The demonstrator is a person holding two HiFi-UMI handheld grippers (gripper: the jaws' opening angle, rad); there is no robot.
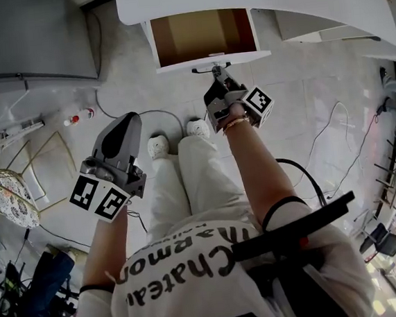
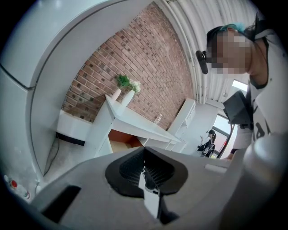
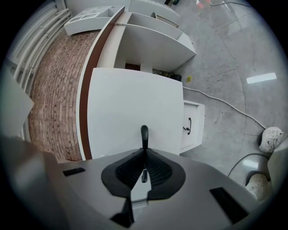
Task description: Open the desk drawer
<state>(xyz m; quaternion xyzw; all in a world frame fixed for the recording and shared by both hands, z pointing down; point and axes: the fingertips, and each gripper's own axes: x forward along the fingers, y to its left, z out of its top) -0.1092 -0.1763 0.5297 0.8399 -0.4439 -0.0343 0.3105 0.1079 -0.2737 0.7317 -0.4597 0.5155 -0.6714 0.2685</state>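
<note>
Far left: the left gripper is hanging over the grey floor, well apart from the white desk. In the left gripper view its pads are sitting pressed together, with nothing between them.

Centre: two white shoes are showing on the floor between the two grippers. The drawer is standing partly pulled out from under the desk, and its brown inside is lying open to view from above.

Right of centre: the right gripper is reaching to the drawer's front and pinching the black handle. Its jaws are closing on the bar, whose end is sticking out past the pads.

Far right: a thin cable is trailing across the floor.
</note>
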